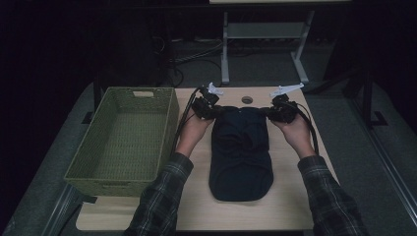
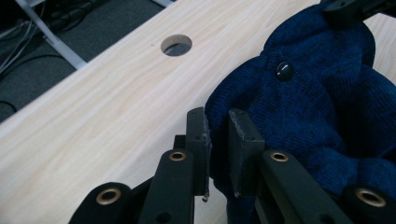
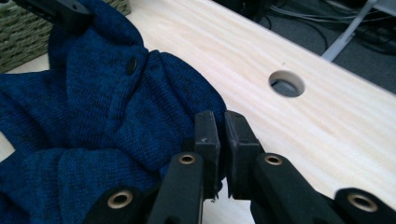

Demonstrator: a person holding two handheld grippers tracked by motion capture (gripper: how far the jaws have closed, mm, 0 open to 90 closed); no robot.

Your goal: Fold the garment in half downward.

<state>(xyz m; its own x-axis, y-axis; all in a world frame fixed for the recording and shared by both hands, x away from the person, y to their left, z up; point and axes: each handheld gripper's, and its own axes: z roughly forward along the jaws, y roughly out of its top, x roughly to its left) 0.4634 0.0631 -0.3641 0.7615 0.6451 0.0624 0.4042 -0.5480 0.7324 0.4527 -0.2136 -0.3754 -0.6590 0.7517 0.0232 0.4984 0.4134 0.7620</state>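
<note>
The left gripper (image 1: 214, 112) and right gripper (image 1: 268, 112) each pinched a far corner of the blue sweater (image 1: 241, 155), whose length ran toward the person on the counter (image 1: 196, 206).

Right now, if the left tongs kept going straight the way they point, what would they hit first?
The left tongs are already pinched on the edge of the blue knit garment, so more of that bunched knit comes first. Past it, roughly in line, the right tongs hold the opposite corner, though depth is hard to judge.

Empty green basket (image 1: 123, 142), left of table (image 1: 295, 196)
</note>
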